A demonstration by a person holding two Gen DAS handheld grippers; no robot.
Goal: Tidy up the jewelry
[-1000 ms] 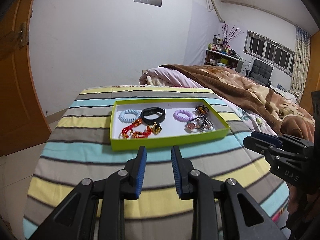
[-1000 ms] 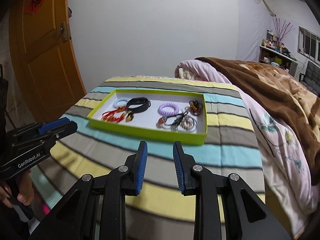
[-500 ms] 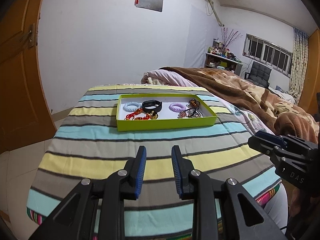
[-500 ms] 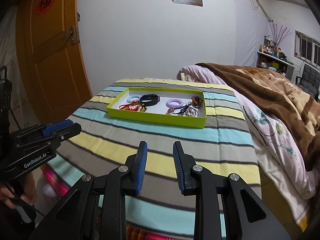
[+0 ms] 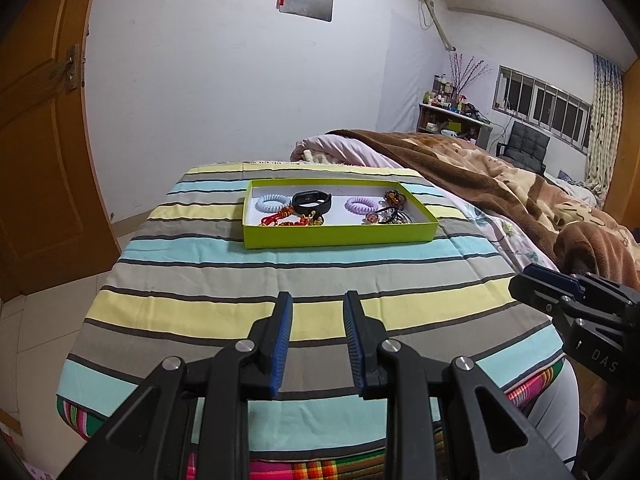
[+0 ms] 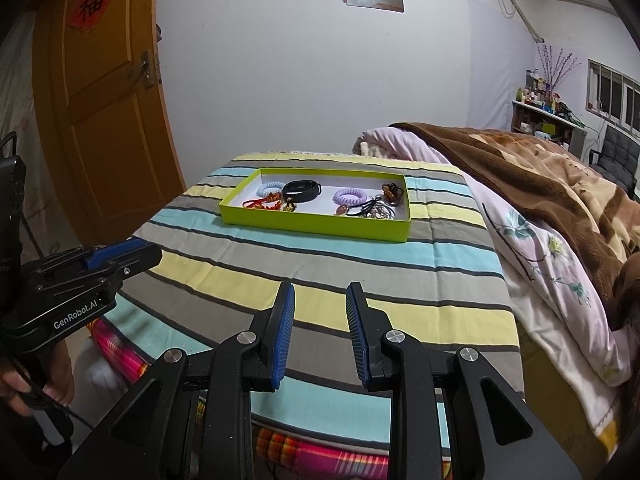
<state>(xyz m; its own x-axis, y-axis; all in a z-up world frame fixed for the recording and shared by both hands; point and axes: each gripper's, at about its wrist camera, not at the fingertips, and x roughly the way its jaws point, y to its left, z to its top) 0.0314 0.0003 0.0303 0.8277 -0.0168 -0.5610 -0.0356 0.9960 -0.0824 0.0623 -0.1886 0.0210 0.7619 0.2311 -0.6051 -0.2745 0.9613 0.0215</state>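
Lime-green cardboard forms the shallow tray that holds the jewelry; it sits on the far half of the striped cloth covering the surface, well apart from both tools. Its white floor carries, at the left, a pale blue coil band touching a black wristband, with a red and gold beaded cord lying nearer, along the front wall. At the right lie a lilac coil band, a dark amber bead bracelet in the far corner, and a tangle of black cord and rings.

The left tool hangs over the near edge of the cloth, its blue pads parted with nothing between them. The right tool is likewise partly open and holds nothing. A brown blanket covers the bed at the right.
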